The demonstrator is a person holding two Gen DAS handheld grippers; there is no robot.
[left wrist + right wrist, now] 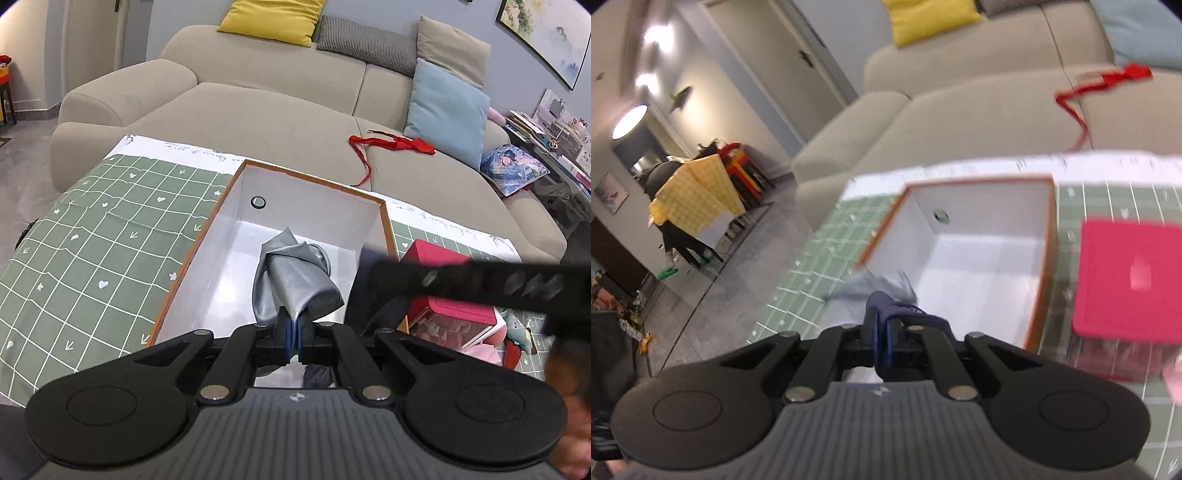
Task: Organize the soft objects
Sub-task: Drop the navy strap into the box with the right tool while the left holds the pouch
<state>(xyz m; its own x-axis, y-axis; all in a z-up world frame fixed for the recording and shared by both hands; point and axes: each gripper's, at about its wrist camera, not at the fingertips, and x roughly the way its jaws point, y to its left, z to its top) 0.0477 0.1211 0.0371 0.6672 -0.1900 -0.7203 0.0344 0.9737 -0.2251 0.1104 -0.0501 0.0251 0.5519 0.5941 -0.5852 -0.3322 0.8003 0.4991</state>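
You hold a grey cloth (295, 280) with a smooth satin sheen, above the white box (325, 206) of matt cardboard with glossy floor. Right of the box, the pink container (1126, 280) looks like smooth plastic. Under the box lies a matt cotton tablecloth (92, 240).

Box (236, 206) on table – sofa (258, 110) behind

Soft indoor light is filling both views; the right view is smearing with motion blur, ceiling lamps (629, 121) glaring, fisheye edges bending.
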